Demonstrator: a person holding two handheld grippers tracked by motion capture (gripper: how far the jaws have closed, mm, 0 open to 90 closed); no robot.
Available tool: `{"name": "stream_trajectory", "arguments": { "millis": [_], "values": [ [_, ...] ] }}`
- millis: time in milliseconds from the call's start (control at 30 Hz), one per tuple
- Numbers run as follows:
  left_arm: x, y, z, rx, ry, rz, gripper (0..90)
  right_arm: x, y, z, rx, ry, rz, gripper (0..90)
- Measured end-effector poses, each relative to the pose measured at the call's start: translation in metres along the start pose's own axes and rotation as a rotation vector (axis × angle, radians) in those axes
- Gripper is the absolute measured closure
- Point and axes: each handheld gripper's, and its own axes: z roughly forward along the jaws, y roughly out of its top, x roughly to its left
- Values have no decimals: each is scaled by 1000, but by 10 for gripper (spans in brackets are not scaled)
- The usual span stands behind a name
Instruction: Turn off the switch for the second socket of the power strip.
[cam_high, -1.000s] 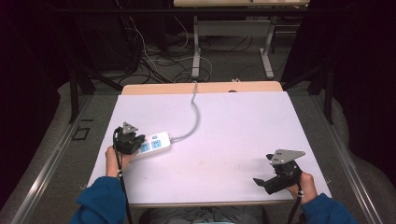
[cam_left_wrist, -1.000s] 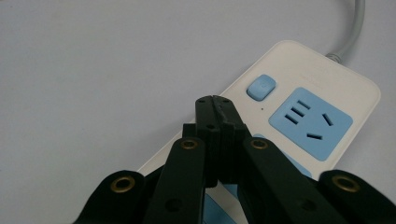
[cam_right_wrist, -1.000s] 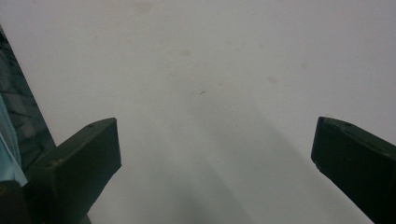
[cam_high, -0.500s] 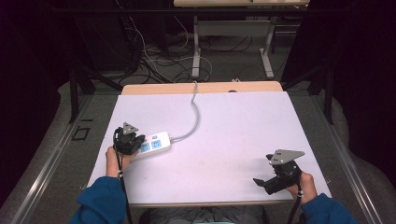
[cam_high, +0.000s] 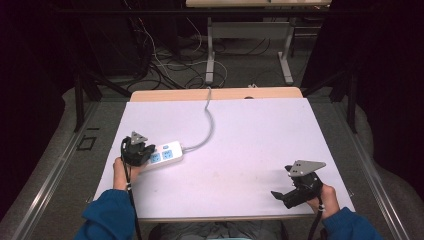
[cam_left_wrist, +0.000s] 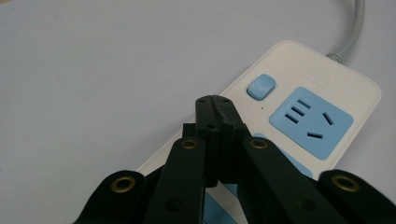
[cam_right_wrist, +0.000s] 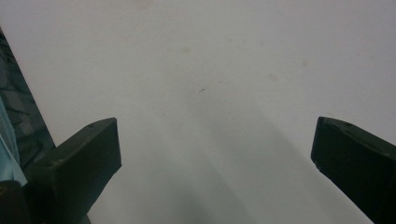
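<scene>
White power strip (cam_high: 164, 155) with blue sockets at left centre of the high view on the white table (cam_high: 250, 145), grey cord (cam_high: 209, 120) running to the upper edge, left gripper (cam_left_wrist: 215, 103) jaws pressed together over the strip's near end, right gripper (cam_high: 281, 194) at lower right, jaws spread wide over bare table.

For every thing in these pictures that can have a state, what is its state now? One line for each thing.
Power strip: lies flat on the table, sockets facing up, nothing plugged into the sockets that show.
Blue button: not touched; pressed or not, I cannot tell.
Grey cable: attached to the strip, runs over the far table edge.
Left gripper: jaws shut, nothing between them, tips above the strip.
Right gripper: jaws wide open, empty, over bare table.
</scene>
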Motion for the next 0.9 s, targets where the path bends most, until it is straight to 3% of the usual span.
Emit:
{"name": "stream_trajectory", "arguments": {
  "millis": [367,900],
  "values": [
    [1,-1,1,-18,1,-10,900,0,0,0,9,2,-4,10],
    [-1,-1,1,-4,8,-1,900,0,0,0,4,-3,-1,11]
  ]
}}
